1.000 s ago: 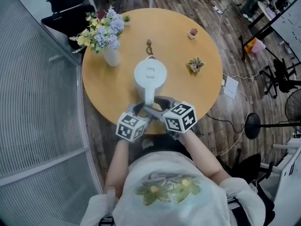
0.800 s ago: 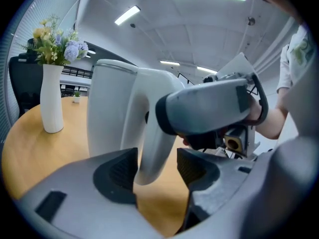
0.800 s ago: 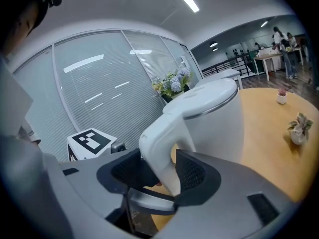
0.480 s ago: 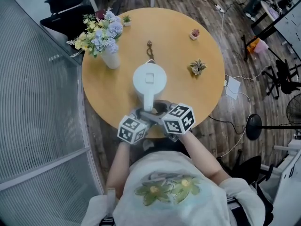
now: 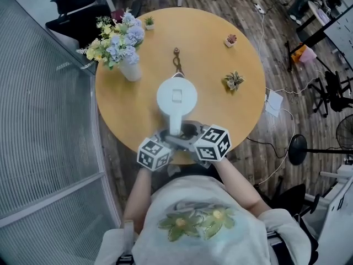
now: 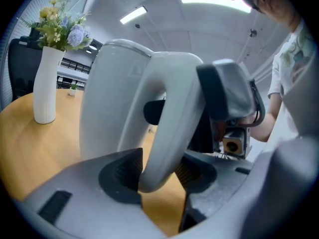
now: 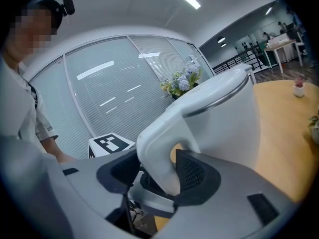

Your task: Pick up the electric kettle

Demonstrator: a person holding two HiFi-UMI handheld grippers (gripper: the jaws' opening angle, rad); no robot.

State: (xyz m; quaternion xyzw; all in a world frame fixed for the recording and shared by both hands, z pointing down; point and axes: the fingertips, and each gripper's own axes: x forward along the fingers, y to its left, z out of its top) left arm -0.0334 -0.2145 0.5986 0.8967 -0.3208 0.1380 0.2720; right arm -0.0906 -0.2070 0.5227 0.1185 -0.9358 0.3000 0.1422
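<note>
At the near edge of the table (image 5: 237, 115), the kettle (image 5: 176, 96) is standing. L gripper (image 6: 158, 171) jaws are closing on its handle (image 6: 167, 128), pads touching it. R gripper (image 7: 159, 176) is pinching it too. Prob. getting ready for lifting.

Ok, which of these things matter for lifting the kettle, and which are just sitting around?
Job: electric kettle; left gripper, jaws closing on its handle; right gripper, gripping the handle.
Lying about: vase of flowers; three small potted plants; small dark object.
</note>
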